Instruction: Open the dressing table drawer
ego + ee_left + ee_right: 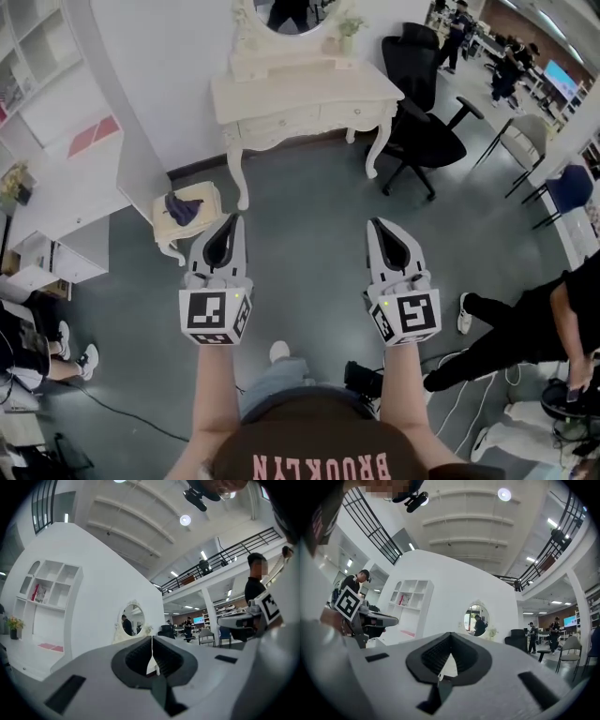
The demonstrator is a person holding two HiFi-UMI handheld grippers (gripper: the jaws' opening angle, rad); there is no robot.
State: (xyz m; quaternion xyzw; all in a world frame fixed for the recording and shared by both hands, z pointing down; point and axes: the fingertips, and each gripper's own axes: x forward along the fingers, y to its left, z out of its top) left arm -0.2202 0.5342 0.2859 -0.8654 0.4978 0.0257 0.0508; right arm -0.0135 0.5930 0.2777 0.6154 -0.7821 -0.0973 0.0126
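Observation:
The cream dressing table stands against the white wall at the far end of the floor. Two drawer fronts run under its top, both pushed in. Its oval mirror rises above it. My left gripper and right gripper are held side by side over the grey floor, well short of the table and pointing toward it. Both are shut with nothing between the jaws. The left gripper view shows the left gripper shut, with the mirror far ahead. In the right gripper view, the right gripper lines up below the mirror.
A black office chair stands right of the table. A small cream stool with a dark cloth on it sits left of my left gripper. A white shelf unit lines the left side. One person is at the right, another's legs at the left.

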